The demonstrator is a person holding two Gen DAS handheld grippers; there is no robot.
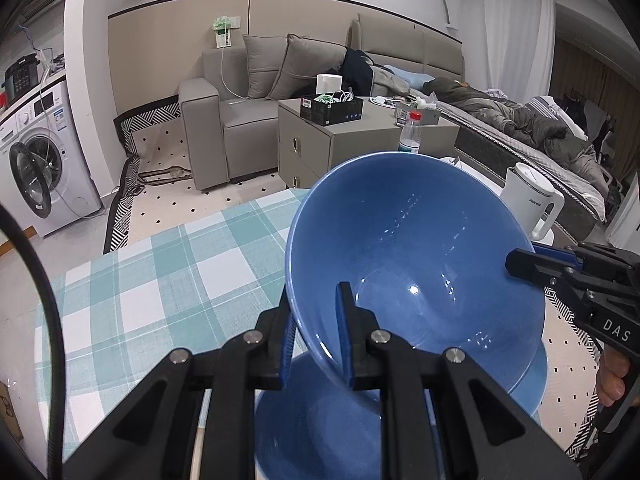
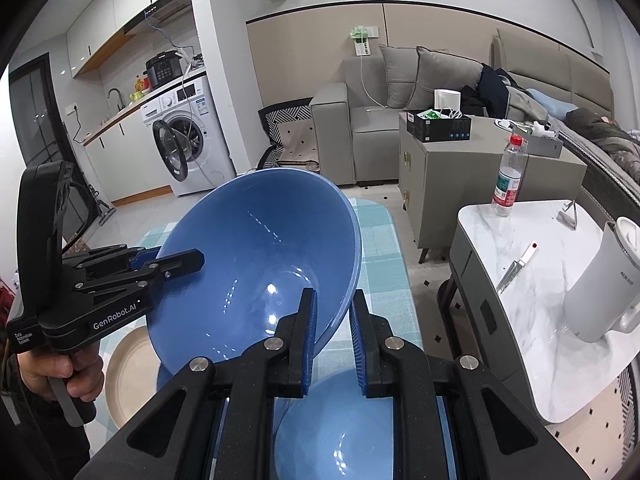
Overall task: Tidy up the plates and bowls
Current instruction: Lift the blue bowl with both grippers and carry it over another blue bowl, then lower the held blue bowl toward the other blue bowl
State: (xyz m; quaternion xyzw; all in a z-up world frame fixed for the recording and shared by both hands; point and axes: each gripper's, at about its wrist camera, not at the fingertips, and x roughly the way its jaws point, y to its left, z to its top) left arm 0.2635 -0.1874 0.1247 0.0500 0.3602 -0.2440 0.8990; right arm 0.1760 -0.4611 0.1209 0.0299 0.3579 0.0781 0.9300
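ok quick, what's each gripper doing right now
left gripper: closed on the rim of the blue bowl
right gripper: closed on the same bowl's opposite rim

Both views are evenly and fairly brightly lit by diffuse indoor light, apparently from overhead. Small white glare spots sit inside the raised blue bowl (image 1: 416, 256). A soft shadow falls on the lower bowl (image 2: 340, 428). Fisheye distortion bends walls and furniture toward the edges; corners are vignetted black. The near foreground is slightly soft; the background stays sharp.
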